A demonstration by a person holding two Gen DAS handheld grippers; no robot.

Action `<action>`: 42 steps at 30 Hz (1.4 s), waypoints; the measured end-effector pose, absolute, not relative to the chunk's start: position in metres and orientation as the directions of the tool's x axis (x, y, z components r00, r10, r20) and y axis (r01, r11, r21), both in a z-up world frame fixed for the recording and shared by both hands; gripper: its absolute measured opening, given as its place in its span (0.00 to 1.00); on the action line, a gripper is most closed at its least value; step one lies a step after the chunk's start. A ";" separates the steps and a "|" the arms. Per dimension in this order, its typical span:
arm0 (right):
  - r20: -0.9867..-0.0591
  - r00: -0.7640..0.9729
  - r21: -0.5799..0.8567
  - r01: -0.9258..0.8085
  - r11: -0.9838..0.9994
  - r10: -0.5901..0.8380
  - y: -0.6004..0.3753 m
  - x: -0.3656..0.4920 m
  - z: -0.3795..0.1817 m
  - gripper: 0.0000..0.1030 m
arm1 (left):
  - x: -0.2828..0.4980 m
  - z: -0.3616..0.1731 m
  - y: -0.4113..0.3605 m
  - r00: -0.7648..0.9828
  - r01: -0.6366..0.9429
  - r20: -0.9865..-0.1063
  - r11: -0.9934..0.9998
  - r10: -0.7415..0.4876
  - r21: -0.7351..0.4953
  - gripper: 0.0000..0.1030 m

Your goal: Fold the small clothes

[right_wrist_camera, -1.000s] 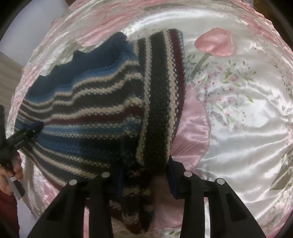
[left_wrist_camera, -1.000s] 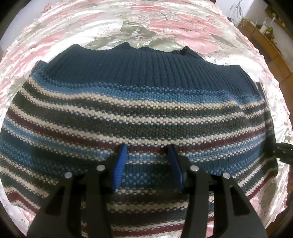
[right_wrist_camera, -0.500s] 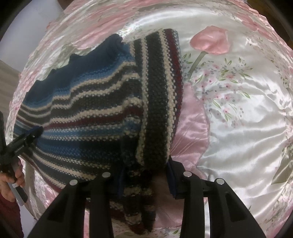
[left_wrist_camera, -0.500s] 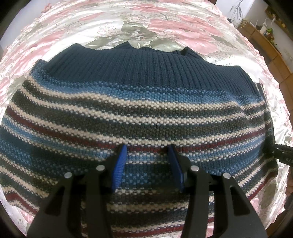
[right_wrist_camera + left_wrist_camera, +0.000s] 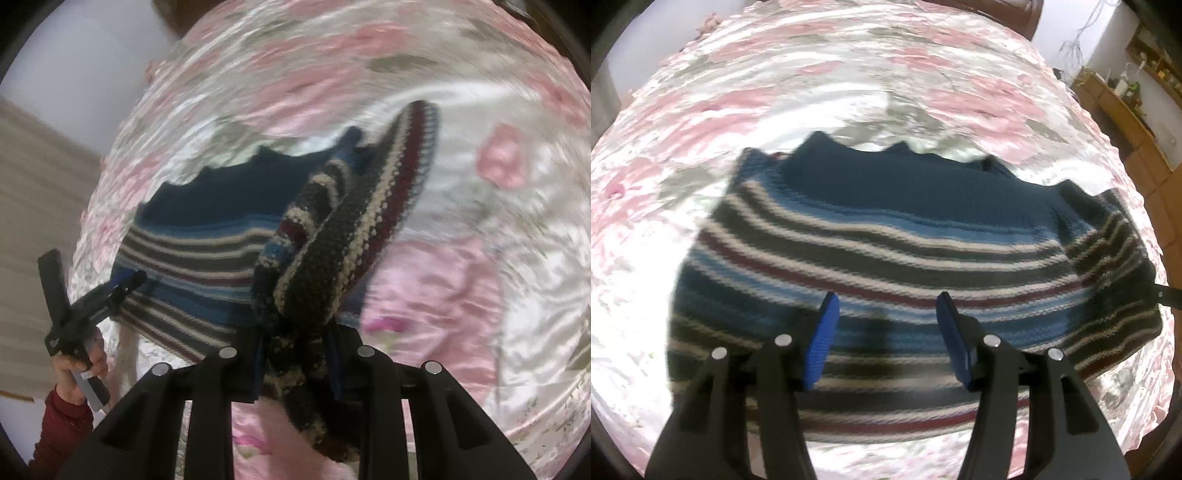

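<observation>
Striped sweater (image 5: 886,251): lies on floral bedspread (image 5: 849,74); sleeve (image 5: 332,236) clamped in right gripper (image 5: 295,363); left gripper (image 5: 884,321) jaws wide, empty.

motion blur is smearing the satin bedspread (image 5: 461,229) pattern in both views; the striped sweater (image 5: 207,243) sleeve is hiding the right gripper (image 5: 295,362) pads.

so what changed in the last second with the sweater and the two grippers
The left gripper opened wider and pulled up and back off the striped sweater. The right gripper lifted the sleeve it pinches, bunching it up. The sweater body stayed spread on the floral satin cover.
</observation>
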State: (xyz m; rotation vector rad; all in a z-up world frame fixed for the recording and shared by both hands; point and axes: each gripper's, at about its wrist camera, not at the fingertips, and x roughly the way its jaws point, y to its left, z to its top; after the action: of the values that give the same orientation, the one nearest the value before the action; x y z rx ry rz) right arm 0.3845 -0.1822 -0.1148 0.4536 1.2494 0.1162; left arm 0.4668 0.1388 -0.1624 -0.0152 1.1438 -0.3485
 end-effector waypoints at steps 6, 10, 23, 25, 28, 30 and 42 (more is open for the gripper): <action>-0.881 0.309 0.391 0.047 0.919 0.359 -0.115 0.409 -0.107 0.26 | 0.466 -0.162 0.168 0.365 0.231 -0.889 0.952 -0.277 -0.201 0.55; -0.881 0.296 0.385 -0.004 0.923 0.369 -0.084 0.421 -0.106 0.25 | 0.465 -0.162 0.179 0.374 0.223 -0.886 0.954 -0.275 -0.202 0.56; -0.926 0.188 0.328 -0.028 0.944 0.328 -0.041 0.438 -0.158 0.38 | 0.465 -0.164 0.188 0.361 0.210 -0.885 0.950 -0.293 -0.229 0.58; -0.911 0.177 0.371 -0.034 0.928 0.371 -0.038 0.438 -0.162 0.49 | 0.465 -0.160 0.184 0.365 0.214 -0.882 0.949 -0.299 -0.233 0.58; -0.906 0.189 0.370 -0.081 0.926 0.378 -0.030 0.432 -0.154 0.56 | 0.466 -0.156 0.177 0.363 0.226 -0.877 0.943 -0.315 -0.244 0.59; -0.886 0.204 0.409 -0.084 0.909 0.417 -0.035 0.426 -0.143 0.56 | 0.465 -0.154 0.173 0.358 0.234 -0.874 0.938 -0.327 -0.256 0.61; -0.888 0.344 0.336 0.032 0.941 0.305 -0.122 0.382 -0.097 0.56 | 0.461 -0.148 0.107 0.272 0.296 -0.861 0.888 -0.431 -0.351 0.70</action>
State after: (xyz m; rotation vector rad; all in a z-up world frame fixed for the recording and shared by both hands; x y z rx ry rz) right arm 0.3819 -0.1220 -0.0969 0.3185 1.2123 0.1807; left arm 0.4610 0.1067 -0.1478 -0.1292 1.1998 -0.4910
